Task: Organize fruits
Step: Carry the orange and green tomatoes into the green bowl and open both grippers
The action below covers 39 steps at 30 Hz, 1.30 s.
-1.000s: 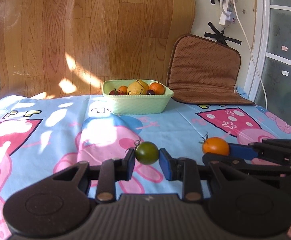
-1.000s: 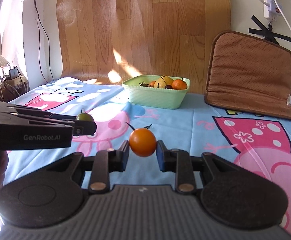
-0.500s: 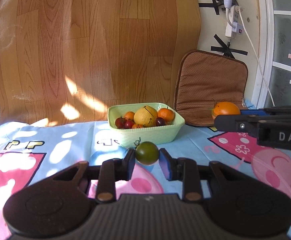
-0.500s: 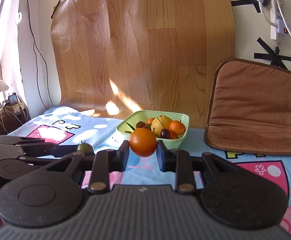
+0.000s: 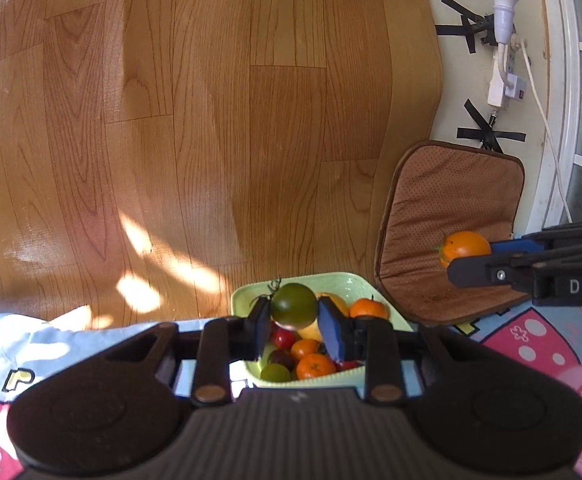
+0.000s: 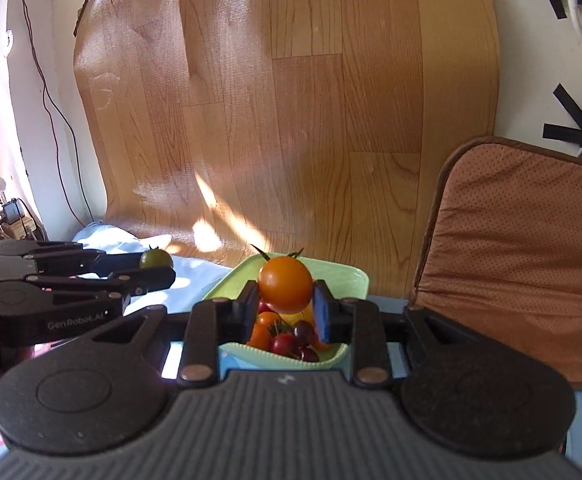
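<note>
Carrying one fruit apiece, the two tools hang just short of the green bowl, which serves as the collecting place for the task. The left tool is clamped on a green tomato, its blue pads pressing the fruit's sides so the stalk points up and away from the grip. The right tool is clamped likewise on an orange tomato, held at its widest part, probably because a round, smooth skin would slip from a grip nearer the top. Both fruits sit above the bowl's near rim, over the pile of small oranges, cherries and tomatoes already inside. The bowl stands on a cartoon-print sheet, with a brown cushion leaning on the wall beside it. Each release looks best made low over the pile, to spare bruising.
</note>
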Each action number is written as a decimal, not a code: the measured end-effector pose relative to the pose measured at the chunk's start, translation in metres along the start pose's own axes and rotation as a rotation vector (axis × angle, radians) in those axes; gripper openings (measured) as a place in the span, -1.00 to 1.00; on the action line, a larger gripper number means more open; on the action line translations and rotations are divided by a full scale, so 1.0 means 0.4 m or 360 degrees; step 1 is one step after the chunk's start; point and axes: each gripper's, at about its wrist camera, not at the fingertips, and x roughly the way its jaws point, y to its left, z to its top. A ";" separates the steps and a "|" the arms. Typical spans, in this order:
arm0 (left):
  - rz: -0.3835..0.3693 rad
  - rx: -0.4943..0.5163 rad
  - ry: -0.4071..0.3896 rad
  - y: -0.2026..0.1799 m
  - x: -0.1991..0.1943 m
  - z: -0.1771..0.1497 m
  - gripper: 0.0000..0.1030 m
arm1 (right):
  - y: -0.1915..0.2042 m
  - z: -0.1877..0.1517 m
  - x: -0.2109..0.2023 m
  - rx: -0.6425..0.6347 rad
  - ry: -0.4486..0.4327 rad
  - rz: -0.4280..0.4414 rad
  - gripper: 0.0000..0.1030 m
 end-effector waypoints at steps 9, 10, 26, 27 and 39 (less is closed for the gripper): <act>-0.0087 0.0026 0.0131 0.022 0.174 0.058 -0.48 | -0.068 0.043 0.169 -0.0017 0.0151 0.0049 -0.39; -0.0101 0.0021 0.0152 0.023 0.195 0.060 -0.48 | -0.072 0.041 0.186 -0.0010 0.0168 0.0055 -0.38; -0.0165 -0.0149 0.0398 0.073 0.428 0.023 -0.48 | -0.152 0.024 0.420 0.0257 0.0329 0.0101 -0.38; -0.0161 -0.0153 0.0404 0.076 0.431 0.015 -0.47 | -0.152 0.020 0.424 0.0262 0.0335 0.0110 -0.38; -0.0102 -0.0199 0.0342 0.082 0.345 0.007 -0.35 | -0.137 0.006 0.336 0.0235 0.0210 0.0025 -0.36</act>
